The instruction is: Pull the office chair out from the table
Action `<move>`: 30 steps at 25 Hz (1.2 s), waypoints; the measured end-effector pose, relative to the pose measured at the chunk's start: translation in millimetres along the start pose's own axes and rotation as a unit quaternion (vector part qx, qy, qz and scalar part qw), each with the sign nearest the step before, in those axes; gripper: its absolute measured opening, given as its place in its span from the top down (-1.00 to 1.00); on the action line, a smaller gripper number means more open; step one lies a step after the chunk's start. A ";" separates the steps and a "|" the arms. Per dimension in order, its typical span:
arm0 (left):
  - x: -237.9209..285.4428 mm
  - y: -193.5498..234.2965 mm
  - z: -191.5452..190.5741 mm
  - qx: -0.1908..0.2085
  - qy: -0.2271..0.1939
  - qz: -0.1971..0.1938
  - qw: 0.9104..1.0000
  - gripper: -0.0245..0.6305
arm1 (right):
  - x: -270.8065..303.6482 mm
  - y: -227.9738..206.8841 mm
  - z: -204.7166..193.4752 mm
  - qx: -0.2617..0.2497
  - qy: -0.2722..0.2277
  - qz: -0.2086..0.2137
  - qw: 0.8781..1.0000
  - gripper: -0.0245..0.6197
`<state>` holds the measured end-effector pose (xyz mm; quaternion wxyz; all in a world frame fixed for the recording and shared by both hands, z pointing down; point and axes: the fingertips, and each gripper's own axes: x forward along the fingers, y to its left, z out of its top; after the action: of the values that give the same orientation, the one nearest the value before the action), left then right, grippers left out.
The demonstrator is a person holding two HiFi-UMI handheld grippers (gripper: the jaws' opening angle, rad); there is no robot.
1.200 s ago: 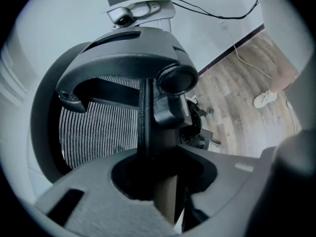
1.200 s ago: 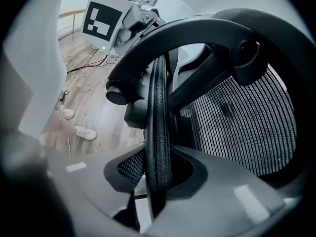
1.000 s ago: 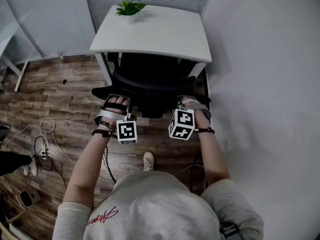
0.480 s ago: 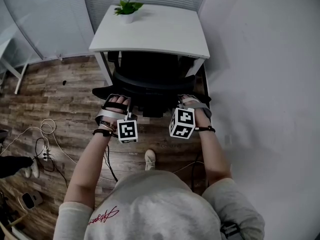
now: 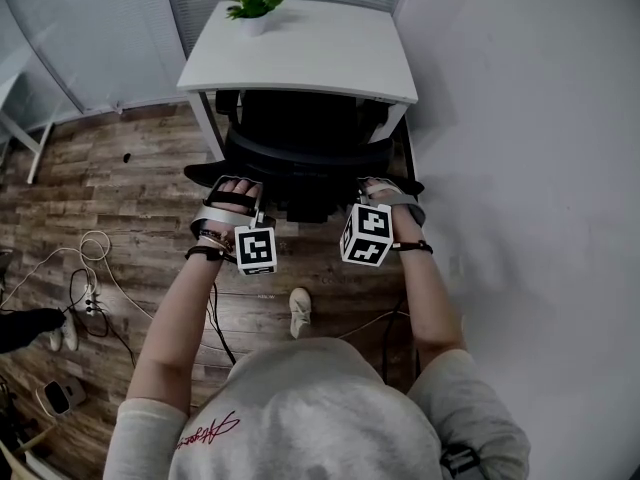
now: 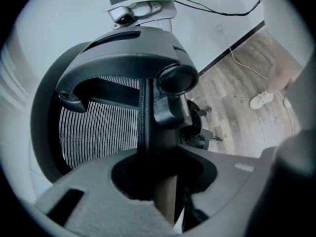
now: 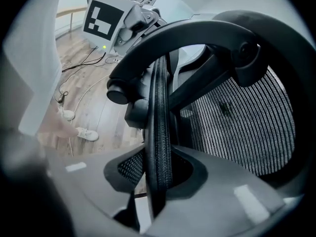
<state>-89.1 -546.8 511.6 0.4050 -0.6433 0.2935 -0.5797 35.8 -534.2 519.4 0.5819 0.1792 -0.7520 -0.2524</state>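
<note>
- The office chair stands with its seat tucked under the white desk. Only the backrest projects on the near side, close to the wall on the right.
- The left tool is clamped on the left rim of the backrest, and the rim is seen wedged between its jaws.
- The right tool is clamped on the right rim in the same way, with the mesh edge pinched between its jaws.
- Both grips are to be kept firm. The rim is narrow, so a slip is judged likely if pressure is relaxed.
- The pull is to be applied evenly by both tools, straight back and level. The castors then roll, and the chair is not swivelled into the desk leg or the wall.
- Lifting or pressing down is to be avoided, as the backrest is expected to flex or tilt.
- The cables on the wooden floor and the person's shoe are to be kept out of the castors' path.
- A knock against the desk is to be avoided, since a potted plant stands on it.
- The step is judged complete only when the seat stands clear of the desk edge.
</note>
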 end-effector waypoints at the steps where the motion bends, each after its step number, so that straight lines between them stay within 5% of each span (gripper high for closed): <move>1: 0.5 0.0 -0.2 0.000 0.000 -0.001 1.000 0.59 | 0.4 -0.1 -0.2 0.000 0.000 -0.001 1.000 0.62; 30: -29.1 -18.9 2.5 0.001 -0.007 0.002 1.000 0.59 | -17.3 28.5 9.9 -0.002 0.004 -0.011 1.000 0.63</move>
<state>-92.8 -512.2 513.1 0.4088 -0.6465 0.2910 -0.5746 31.4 -499.7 520.7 0.5827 0.1875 -0.7471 -0.2591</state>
